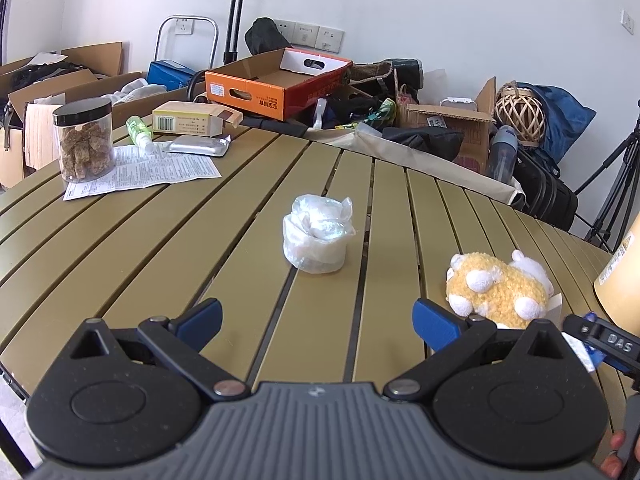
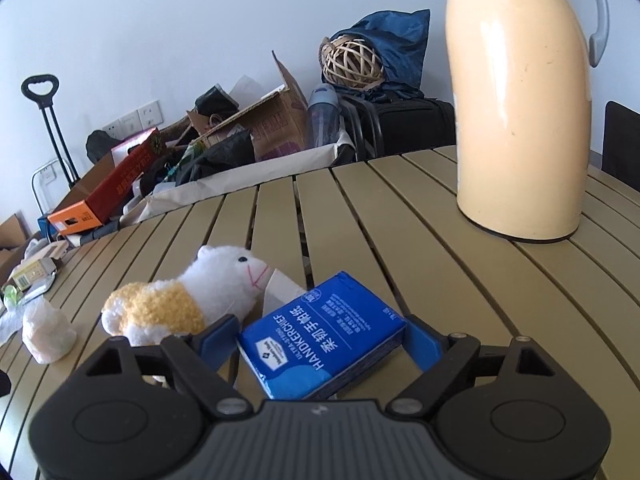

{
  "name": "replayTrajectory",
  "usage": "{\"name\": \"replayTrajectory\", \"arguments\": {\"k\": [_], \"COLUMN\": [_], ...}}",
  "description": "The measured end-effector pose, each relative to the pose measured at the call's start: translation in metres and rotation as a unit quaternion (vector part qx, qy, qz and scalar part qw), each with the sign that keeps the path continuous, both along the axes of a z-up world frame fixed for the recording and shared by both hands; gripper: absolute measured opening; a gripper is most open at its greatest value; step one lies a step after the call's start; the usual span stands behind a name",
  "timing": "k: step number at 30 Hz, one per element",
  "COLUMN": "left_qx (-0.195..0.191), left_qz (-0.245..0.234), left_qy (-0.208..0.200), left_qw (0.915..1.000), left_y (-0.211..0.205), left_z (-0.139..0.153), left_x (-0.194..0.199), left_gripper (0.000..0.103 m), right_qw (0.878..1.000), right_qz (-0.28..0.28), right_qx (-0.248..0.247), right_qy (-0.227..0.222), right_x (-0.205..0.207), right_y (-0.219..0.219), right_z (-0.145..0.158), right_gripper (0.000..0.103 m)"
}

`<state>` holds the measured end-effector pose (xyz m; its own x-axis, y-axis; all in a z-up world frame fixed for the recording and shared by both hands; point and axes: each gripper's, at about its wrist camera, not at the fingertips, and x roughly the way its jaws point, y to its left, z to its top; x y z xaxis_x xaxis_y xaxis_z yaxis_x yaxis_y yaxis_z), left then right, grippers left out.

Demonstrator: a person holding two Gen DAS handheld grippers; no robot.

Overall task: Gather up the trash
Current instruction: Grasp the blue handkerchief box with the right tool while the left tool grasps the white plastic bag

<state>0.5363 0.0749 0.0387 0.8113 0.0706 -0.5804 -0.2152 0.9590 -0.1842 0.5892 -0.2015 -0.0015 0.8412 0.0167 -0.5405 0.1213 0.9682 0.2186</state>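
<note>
While the right gripper (image 2: 322, 338) brackets a blue handkerchief pack (image 2: 324, 336), jaws wide, pads apparently not pressing; left gripper (image 1: 316, 320) open, empty. Crumpled plastic bag (image 1: 318, 238), mid-table: light, soft, crushable; pinch its bunched top.

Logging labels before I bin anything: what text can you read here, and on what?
"HANDKERCHIEF", "ULTRA-STRONG": blue tissue pack, between the right gripper fingers.
"DAS": right gripper's black arm.
Orange box, yellow carton, printed leaflet: too small or blurred.
</note>
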Motion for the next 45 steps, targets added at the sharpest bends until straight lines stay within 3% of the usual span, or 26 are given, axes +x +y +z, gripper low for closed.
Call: {"name": "replayTrajectory", "arguments": {"k": [5, 11, 22, 26, 27, 30, 32, 33, 37, 45], "left_qx": [0.002, 0.035, 0.05, 0.06, 0.062, 0.064, 0.057, 0.053, 0.058, 0.056], "left_qz": [0.006, 0.011, 0.039, 0.039, 0.04, 0.034, 0.029, 0.027, 0.04, 0.046], "left_qy": [-0.008, -0.019, 0.037, 0.051, 0.052, 0.06, 0.069, 0.071, 0.07, 0.047], "left_qw": [0.9999, 0.9991, 0.9973, 0.9961, 0.9959, 0.9955, 0.9956, 0.9957, 0.9951, 0.9963], "left_y": [0.002, -0.001, 0.004, 0.0, -0.002, -0.004, -0.003, -0.002, 0.002, 0.006], "left_z": [0.008, 0.014, -0.008, -0.016, -0.017, -0.018, -0.02, -0.02, -0.018, -0.005], "left_x": [0.008, 0.033, 0.113, 0.123, 0.124, 0.126, 0.127, 0.127, 0.123, 0.102], "left_gripper": [0.103, 0.103, 0.103, 0.102, 0.1, 0.078, 0.051, 0.045, 0.039, 0.038], "right_qw": [1.0, 0.999, 0.996, 0.996, 0.996, 0.995, 0.995, 0.995, 0.996, 0.996], "right_qz": [-0.016, -0.035, -0.064, -0.066, -0.068, -0.068, -0.067, -0.066, -0.06, -0.046], "right_qx": [0.016, 0.022, 0.053, 0.056, 0.057, 0.059, 0.062, 0.063, 0.062, 0.061], "right_qy": [-0.014, -0.026, -0.037, -0.034, -0.034, -0.032, -0.032, -0.032, -0.035, -0.039], "right_x": [-0.006, -0.012, -0.019, -0.019, -0.018, -0.019, -0.019, -0.02, -0.021, -0.025], "right_y": [-0.016, -0.034, -0.062, -0.065, -0.066, -0.068, -0.068, -0.067, -0.065, -0.061], "right_z": [0.007, 0.011, 0.014, 0.012, 0.012, 0.012, 0.012, 0.012, 0.014, 0.017], "right_gripper": [0.087, 0.087, 0.087, 0.087, 0.088, 0.088, 0.087, 0.088, 0.088, 0.088]}}
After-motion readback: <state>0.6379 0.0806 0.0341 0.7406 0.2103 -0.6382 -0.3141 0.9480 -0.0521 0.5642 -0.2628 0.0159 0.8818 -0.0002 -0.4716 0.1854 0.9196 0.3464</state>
